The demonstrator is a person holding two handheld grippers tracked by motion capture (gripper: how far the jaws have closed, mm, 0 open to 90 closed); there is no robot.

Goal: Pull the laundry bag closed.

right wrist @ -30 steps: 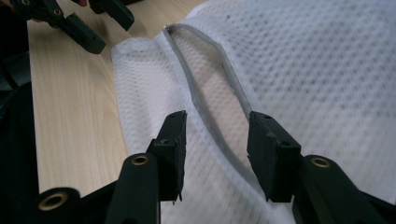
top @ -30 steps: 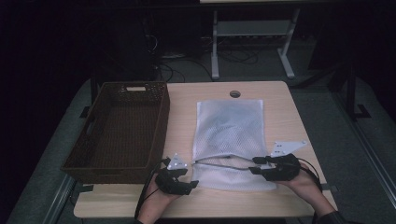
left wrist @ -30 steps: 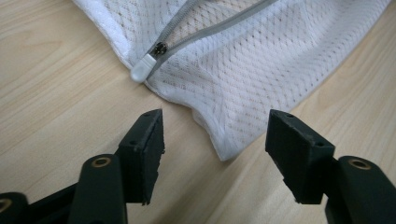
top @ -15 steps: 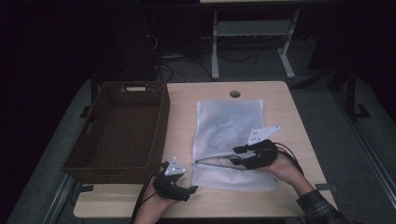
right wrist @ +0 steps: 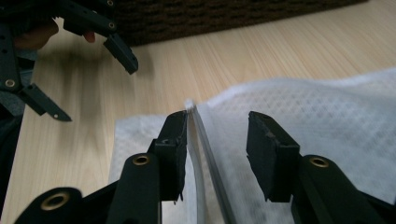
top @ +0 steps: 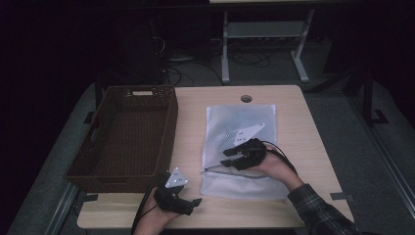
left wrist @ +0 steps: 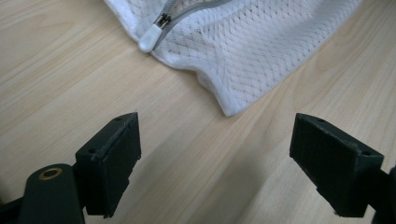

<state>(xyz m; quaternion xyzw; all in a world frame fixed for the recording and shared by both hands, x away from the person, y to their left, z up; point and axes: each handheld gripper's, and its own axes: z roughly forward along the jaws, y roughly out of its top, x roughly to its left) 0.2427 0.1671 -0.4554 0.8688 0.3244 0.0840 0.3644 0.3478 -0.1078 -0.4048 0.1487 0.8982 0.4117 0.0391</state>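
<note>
A white mesh bag [top: 240,122] lies flat on the wooden table, its zipper [top: 215,169] running across near the front end. My right gripper [top: 224,157] rests on the bag over the zipper. Its jaws have just been closing, and the zipper strip [right wrist: 205,135] runs between them against one jaw, with a gap to the other. My left gripper [top: 192,205] sits at the table's front edge, just off the bag's near left corner. Its jaws have just been opening and stand wide with bare table between them [left wrist: 219,154]. The white zipper pull [left wrist: 150,39] lies ahead of them.
A dark brown woven basket [top: 169,132] stands empty on the left half of the table, close to the bag. The table [top: 303,161] has a round cable hole [top: 246,98] at the back. A metal stand and cables sit on the floor beyond.
My right gripper has slid left along the zipper from the bag's right edge to near its middle. My left gripper's jaws have opened, and it has drawn slightly back from the bag's corner.
</note>
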